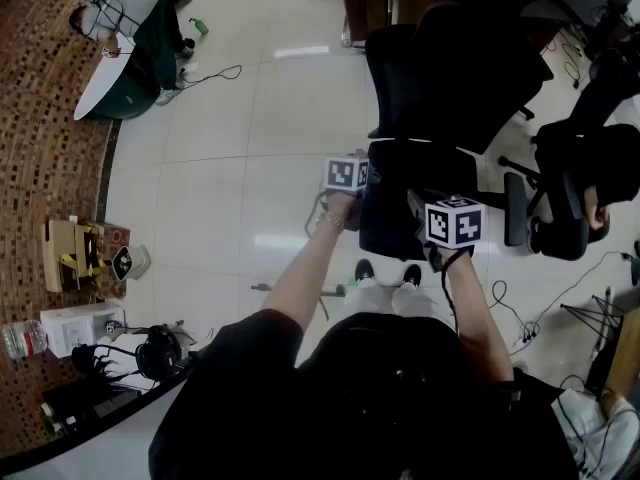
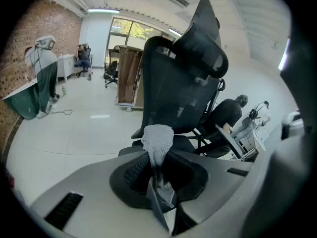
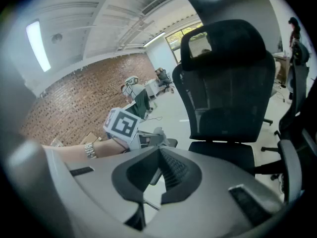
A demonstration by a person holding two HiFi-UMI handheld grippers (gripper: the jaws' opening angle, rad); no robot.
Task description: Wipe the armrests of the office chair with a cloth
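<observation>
A black mesh office chair (image 1: 445,98) stands right in front of me. My left gripper (image 1: 347,173) is at the chair's left side, by its left armrest (image 3: 168,143), and is shut on a grey-white knitted cloth (image 2: 157,139). The cloth bunches up out of the jaws in the left gripper view, with the chair's back (image 2: 181,83) behind it. My right gripper (image 1: 455,220) hovers over the front of the seat (image 1: 400,203). In the right gripper view its jaws (image 3: 159,151) meet at the tips with nothing in them. The right armrest (image 3: 292,168) shows at the far right.
A second black chair (image 1: 580,183) stands close on the right, with cables (image 1: 530,328) on the floor beside it. A desk corner at lower left carries headphones (image 1: 152,353), boxes and a bottle (image 1: 20,338). A person in green and white (image 1: 130,43) is at the far left.
</observation>
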